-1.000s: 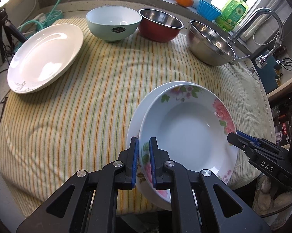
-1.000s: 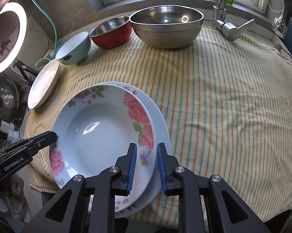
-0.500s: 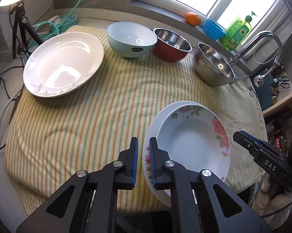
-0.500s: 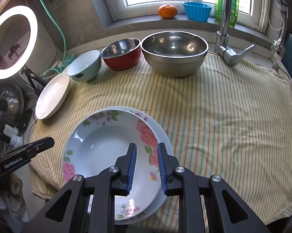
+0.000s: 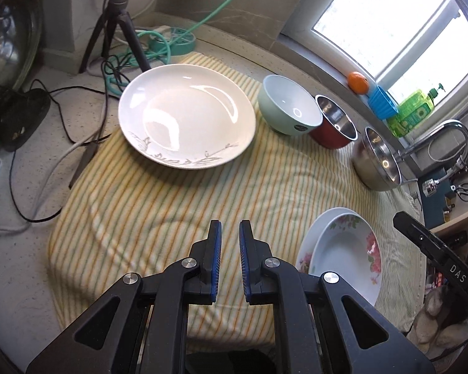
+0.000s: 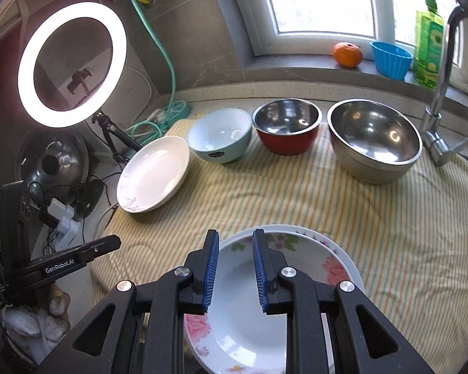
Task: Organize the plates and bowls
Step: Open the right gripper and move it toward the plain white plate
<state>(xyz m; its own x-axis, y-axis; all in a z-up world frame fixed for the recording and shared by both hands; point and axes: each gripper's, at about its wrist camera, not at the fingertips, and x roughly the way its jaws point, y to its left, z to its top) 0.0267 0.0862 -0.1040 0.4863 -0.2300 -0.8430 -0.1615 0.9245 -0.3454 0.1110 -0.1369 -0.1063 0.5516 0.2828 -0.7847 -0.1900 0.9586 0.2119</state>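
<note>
- Far left, off the cloth: lit ring light (image 6: 72, 65) on a tripod (image 5: 118, 28), w/ cables and a green hose (image 6: 159, 46) trailing down the wall.
- White plate (image 5: 187, 115) w/ grey leaf print – left-far part of the striped cloth (image 5: 171, 205), empty, its left rim reaching to the cloth's edge.
- Left gripper (image 5: 230, 240) – above the near-left cloth, pointing down at bare fabric; fingers nearly together, a thin gap only, nothing in it.
- Pale blue bowl (image 6: 221, 138) just right of the white plate, upright, empty.
- Red bowl w/ steel inside (image 6: 287, 126) next in the far row, just beside the blue one – touching or not, can't tell.
- Floral plate (image 6: 265, 299) at the near edge of the cloth, centre-right, nested in a plain white plate (image 5: 322, 221) under it; the pair overhangs the near edge a bit.
- Right gripper (image 6: 234, 265) over the floral plate's far-left rim; fingers narrowly parted, prob. clear of the plate, gripping nothing.
- Big steel bowl (image 6: 374, 140) far right, by the tap (image 6: 439, 93).
- Sill behind: orange (image 6: 347, 54), blue cup (image 6: 391, 59), green soap bottle (image 6: 428, 34).
</note>
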